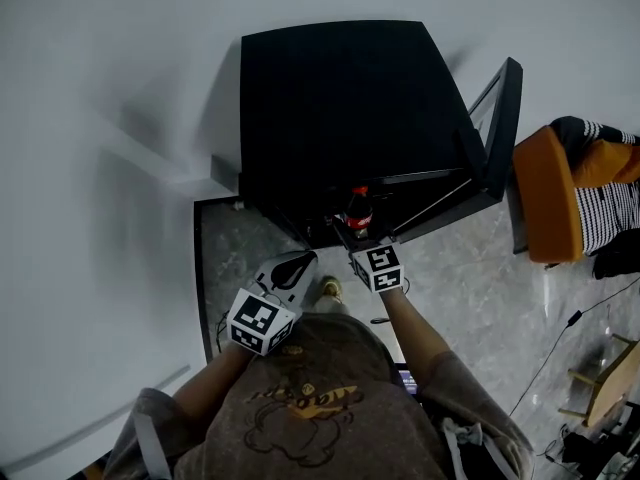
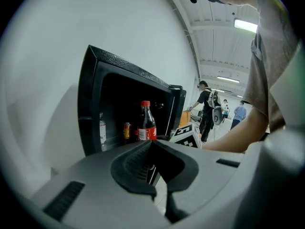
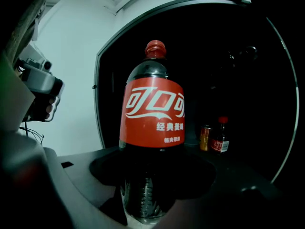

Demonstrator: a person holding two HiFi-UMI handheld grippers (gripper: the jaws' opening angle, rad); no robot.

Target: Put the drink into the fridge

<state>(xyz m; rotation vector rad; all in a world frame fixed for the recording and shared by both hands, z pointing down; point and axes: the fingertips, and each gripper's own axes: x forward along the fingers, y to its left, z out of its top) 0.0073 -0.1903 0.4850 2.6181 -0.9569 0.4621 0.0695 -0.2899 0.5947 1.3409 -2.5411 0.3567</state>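
- The black fridge (image 1: 350,108) fills the upper centre of the head view, with its door (image 1: 500,128) open at the right.
- The right gripper (image 1: 362,240), just below the opening, has its jaws clamped on the upright cola bottle (image 3: 153,123).
- The left gripper (image 2: 152,163) is at lower left, jaws together and empty.
- A can (image 3: 204,138) and a small bottle (image 3: 221,135) stand inside the fridge.

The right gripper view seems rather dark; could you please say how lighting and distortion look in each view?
Right gripper view: dim, detail is lost inside the black fridge, yet the red-labelled dark cola bottle is sharp. Left gripper view: bright, glare from a ceiling strip light, strong fisheye bending. Head view: evenly lit, soft shadows on the white wall.
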